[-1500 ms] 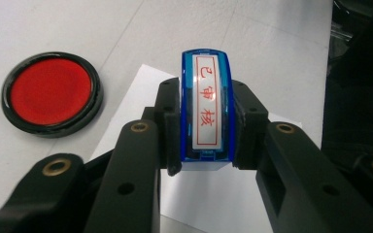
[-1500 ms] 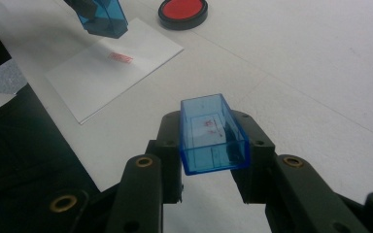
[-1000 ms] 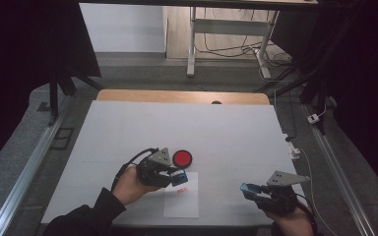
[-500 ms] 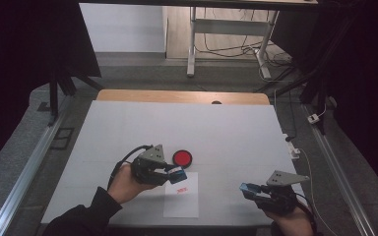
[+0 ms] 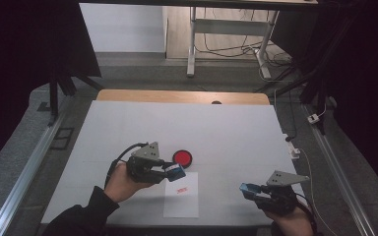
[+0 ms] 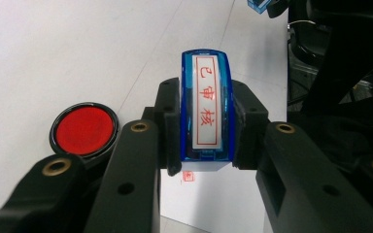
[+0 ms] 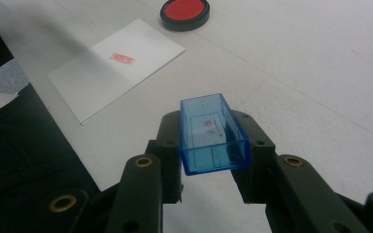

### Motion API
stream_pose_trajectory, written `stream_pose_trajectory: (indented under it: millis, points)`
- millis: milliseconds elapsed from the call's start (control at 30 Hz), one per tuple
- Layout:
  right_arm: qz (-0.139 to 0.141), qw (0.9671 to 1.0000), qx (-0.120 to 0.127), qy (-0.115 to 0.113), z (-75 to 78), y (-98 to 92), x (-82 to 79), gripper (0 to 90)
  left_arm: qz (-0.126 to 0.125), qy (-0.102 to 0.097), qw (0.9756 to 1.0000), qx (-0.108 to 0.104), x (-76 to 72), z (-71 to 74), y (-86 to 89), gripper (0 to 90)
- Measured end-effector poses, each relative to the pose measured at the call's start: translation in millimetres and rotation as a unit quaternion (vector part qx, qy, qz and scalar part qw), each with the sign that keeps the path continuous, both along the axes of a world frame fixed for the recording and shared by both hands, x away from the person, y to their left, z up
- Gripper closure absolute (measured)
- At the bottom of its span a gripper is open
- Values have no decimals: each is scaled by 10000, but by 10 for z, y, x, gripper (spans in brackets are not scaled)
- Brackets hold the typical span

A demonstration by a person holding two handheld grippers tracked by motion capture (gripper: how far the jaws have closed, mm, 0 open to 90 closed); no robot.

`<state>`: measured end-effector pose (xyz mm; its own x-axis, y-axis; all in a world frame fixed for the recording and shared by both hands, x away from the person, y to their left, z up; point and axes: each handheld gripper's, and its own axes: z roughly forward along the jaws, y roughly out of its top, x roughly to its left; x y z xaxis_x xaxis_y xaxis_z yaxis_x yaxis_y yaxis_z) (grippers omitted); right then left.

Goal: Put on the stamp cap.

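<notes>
My left gripper (image 5: 176, 171) (image 6: 205, 127) is shut on a blue stamp (image 6: 206, 109) with a white label of red characters, held just above the table beside the paper. A white sheet of paper (image 5: 181, 194) (image 7: 116, 65) lies near the front edge and bears a small red stamped mark (image 5: 180, 190) (image 7: 122, 58). A round black ink pad with a red face (image 5: 182, 157) (image 6: 84, 128) (image 7: 185, 11) sits just behind the sheet. My right gripper (image 5: 246, 190) (image 7: 212, 141) is shut on the clear blue stamp cap (image 7: 212, 134), over the table's front right.
The white table top (image 5: 187, 128) has a wooden strip along its far edge. Metal rails run down both sides. A white cable and plug (image 5: 294, 150) lie at the right edge. Beyond the table stand a desk frame and loose cables on the floor.
The left hand with the stamp has drifted slightly left and toward the front, away from the ink pad. The right hand with the cap has stayed put.
</notes>
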<state>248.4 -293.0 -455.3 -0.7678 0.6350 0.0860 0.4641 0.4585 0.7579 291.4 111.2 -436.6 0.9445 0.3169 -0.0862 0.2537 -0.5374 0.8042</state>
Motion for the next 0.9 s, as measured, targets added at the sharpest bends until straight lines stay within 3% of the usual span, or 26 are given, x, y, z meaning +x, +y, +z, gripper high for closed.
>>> stream_pose_trajectory:
  millis: [367, 900]
  points:
    - [102, 9998, 132, -51, 39, 24, -10, 676, -50, -78, 9999, -88, -21, 26, -4, 694]
    - [681, 9971, 320, -85, 126, 253, 43, 676, -160, -136, 9997, -93, -28, 30, -8, 693]
